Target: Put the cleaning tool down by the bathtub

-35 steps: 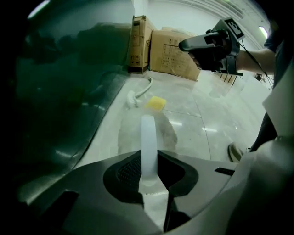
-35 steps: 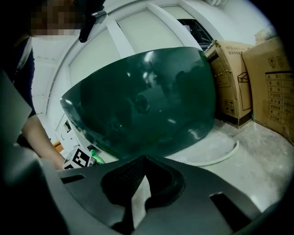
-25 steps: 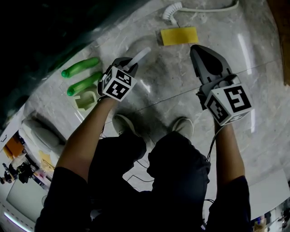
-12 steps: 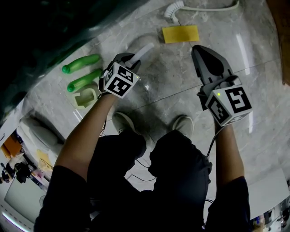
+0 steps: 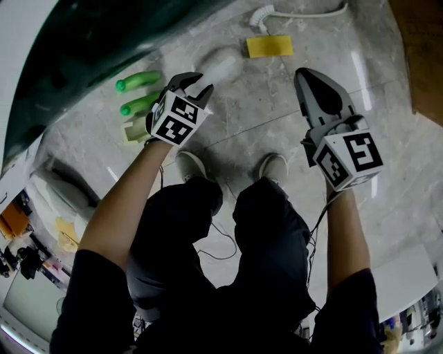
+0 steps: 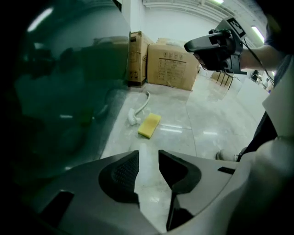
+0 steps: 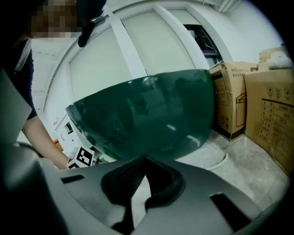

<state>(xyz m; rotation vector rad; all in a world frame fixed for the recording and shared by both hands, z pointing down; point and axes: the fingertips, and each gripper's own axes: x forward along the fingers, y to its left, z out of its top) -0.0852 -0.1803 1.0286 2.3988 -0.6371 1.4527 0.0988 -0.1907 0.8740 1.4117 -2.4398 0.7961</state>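
- Two in hand: left gripper [image 5: 196,86] and right gripper [image 5: 309,75], held over a glossy, grey-veined marble floor [image 5: 277,128] beside a dark green bathtub [image 5: 90,41].
- Just opened the left gripper's fingers wide, nothing between them; found the right gripper's fingers pressed together, empty.
- Saw the white cleaning tool [image 5: 223,66] lying blurred on the floor, just ahead of the left gripper, near the bathtub.
- Noted a yellow sponge [image 5: 270,46], a long-handled white brush [image 5: 263,15] and green bottles [image 5: 138,81].
- Spotted cardboard boxes [image 6: 172,69] beyond; print too small to read.
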